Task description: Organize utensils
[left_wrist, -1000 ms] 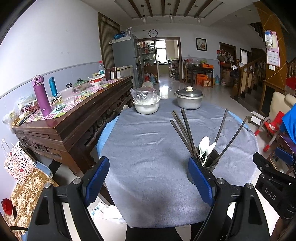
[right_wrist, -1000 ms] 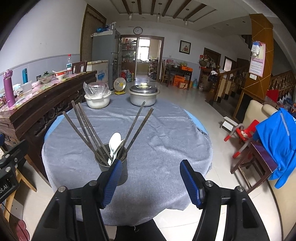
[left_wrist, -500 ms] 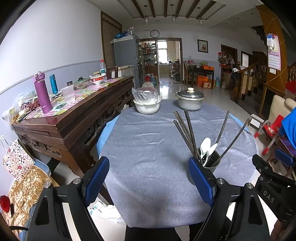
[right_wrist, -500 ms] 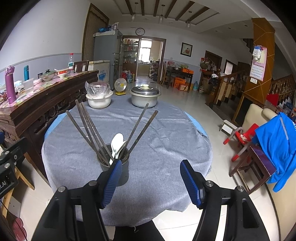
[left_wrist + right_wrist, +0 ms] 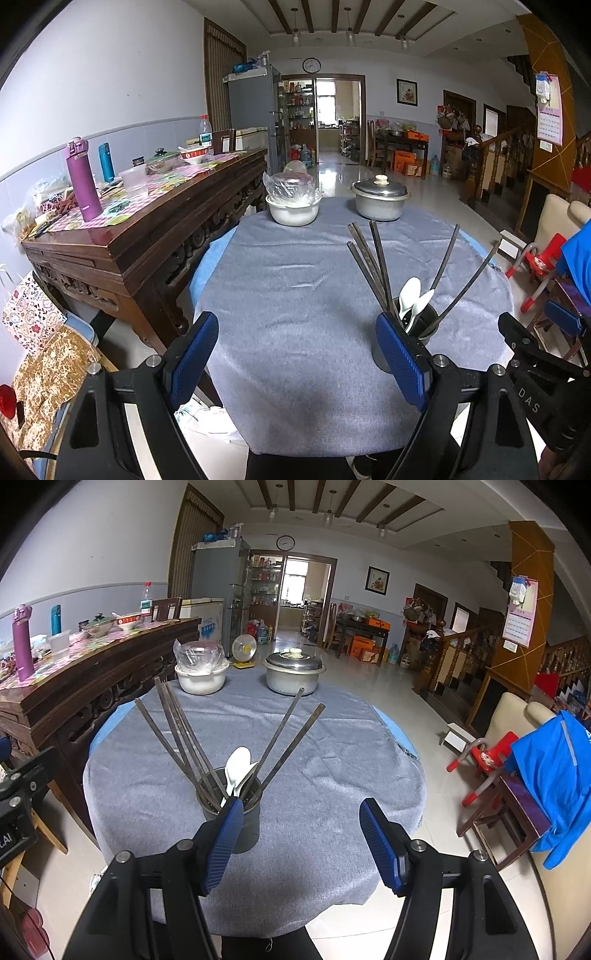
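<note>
Almost nothing is differing from a second ago: both grippers are holding the same stations over the near edge of the round worktop (image 5: pixel 295 280) with its grey cloth, and the view in each wrist camera is shifting only by a slight tilt. The left gripper (image 5: pixel 299 354) is hovering with its jaws standing wide apart, nothing between them but bare cloth, just as before. The right gripper (image 5: pixel 301 843) is also keeping its jaws parted, somewhat less widely, and is gripping nothing. The utensil holder (image 5: pixel 236 823), a dark metal cup, is standing upright on the cloth near the front edge, in the same spot as earlier; in the right wrist view it is sitting just behind that gripper's left-hand blue pad, and in the left wrist view it (image 5: pixel 421 328) is peeking out behind the right-hand pad. Inside it, the long dark chopsticks (image 5: pixel 177 746) are fanning outward in two groups, and two white spoons (image 5: pixel 236 768) are resting bowl-up among them, none having shifted. At the far side of the worktop, the white bowl (image 5: pixel 293 214) covered in plastic and the lidded metal pot (image 5: pixel 380 205) are sitting side by side, unchanged.
</note>
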### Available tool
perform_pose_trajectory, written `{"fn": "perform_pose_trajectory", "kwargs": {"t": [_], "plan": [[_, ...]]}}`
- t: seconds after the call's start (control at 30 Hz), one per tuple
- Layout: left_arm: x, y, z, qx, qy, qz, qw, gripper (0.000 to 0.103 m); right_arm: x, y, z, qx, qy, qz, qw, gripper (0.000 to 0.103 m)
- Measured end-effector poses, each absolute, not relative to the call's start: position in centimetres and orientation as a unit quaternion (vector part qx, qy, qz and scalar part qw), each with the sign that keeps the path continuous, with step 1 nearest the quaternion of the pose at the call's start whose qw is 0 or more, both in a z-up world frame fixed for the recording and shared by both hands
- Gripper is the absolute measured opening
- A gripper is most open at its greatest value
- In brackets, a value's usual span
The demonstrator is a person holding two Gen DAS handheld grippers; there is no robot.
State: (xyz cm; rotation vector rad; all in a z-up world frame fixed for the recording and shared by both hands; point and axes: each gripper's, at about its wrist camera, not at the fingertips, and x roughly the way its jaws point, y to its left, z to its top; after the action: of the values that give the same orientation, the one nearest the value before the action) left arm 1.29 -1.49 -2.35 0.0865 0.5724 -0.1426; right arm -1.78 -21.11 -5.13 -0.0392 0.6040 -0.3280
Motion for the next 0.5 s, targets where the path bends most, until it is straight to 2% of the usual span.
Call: {"fn": "perform_pose_trajectory", "kwargs": {"t": [0.5], "plan": [[2.0, -2.2, -2.3, 0.045, 0.271, -0.065, 0.959, 0.087, -0.6, -22.5, -6.0, -0.013, 0.308, -0.167, 0.937, 0.069]]}}
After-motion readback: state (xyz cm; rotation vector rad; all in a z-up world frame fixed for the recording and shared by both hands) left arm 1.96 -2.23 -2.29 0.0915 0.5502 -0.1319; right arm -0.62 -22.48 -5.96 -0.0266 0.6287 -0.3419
